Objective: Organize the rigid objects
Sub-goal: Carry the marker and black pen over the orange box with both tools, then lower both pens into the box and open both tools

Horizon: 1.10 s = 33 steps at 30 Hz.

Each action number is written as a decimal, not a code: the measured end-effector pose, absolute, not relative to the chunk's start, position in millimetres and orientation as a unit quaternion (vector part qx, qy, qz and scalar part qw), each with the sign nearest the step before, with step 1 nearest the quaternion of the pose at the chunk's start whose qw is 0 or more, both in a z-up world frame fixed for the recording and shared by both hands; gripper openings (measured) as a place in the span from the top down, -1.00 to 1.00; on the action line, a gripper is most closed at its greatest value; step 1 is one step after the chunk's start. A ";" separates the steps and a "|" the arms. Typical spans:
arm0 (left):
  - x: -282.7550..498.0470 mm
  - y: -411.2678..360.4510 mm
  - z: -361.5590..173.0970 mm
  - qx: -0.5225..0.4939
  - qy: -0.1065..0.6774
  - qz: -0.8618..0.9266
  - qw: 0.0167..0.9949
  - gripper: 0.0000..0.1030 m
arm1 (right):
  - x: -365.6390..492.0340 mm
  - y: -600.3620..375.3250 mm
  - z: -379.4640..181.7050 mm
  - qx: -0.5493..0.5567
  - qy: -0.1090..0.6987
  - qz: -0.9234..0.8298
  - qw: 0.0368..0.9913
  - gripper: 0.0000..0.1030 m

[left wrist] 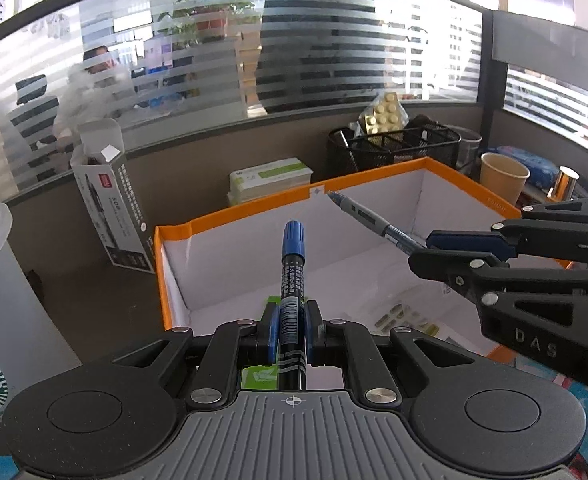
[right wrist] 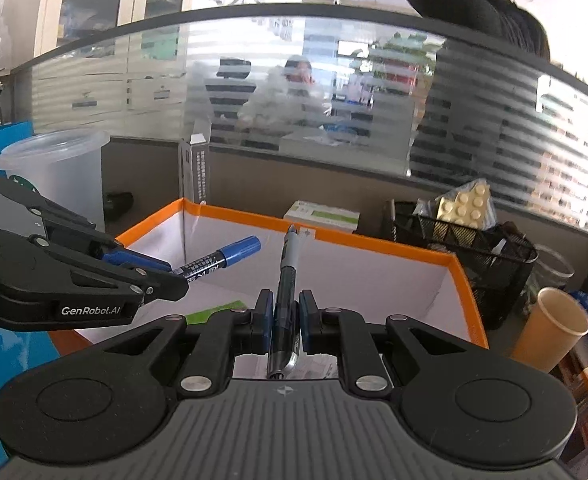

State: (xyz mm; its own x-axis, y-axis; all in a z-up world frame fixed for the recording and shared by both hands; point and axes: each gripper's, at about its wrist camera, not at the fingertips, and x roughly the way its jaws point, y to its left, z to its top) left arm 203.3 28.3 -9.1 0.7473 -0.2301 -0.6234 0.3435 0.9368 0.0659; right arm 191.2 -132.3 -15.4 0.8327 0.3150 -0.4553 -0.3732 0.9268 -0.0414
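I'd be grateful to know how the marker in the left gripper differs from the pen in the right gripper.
The marker has a fat blue cap; the pen tapers to a slim tip. The marker's barrel is black with white print; the pen's is grey-blue with a metal clip. Both are clamped over the orange-rimmed box.

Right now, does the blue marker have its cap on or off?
On. The blue cap covers the tip of the marker that the left gripper clamps above the orange-rimmed box.
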 end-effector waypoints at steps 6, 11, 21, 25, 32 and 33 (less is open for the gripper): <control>208.2 25.6 -11.0 0.096 0.339 -0.155 0.923 0.79 | 203.5 -135.2 -15.7 -0.053 0.253 0.190 0.947 0.75; 215.6 23.0 -18.9 0.099 0.362 -0.149 0.915 0.79 | 216.3 -135.7 -17.3 -0.049 0.279 0.191 0.940 0.75; 222.5 16.7 -28.8 0.105 0.388 -0.146 0.904 0.79 | 237.2 -132.5 -35.2 -0.056 0.330 0.189 0.923 0.75; 224.5 17.5 -29.7 0.103 0.391 -0.144 0.903 0.79 | 244.8 -132.4 -39.9 -0.058 0.344 0.191 0.917 0.75; 227.9 17.5 -31.9 0.098 0.394 -0.142 0.903 0.79 | 248.1 -129.7 -45.1 -0.061 0.352 0.191 0.914 0.76; 228.0 17.2 -32.2 0.098 0.394 -0.142 0.903 0.78 | 248.1 -129.3 -45.2 -0.062 0.352 0.191 0.914 0.76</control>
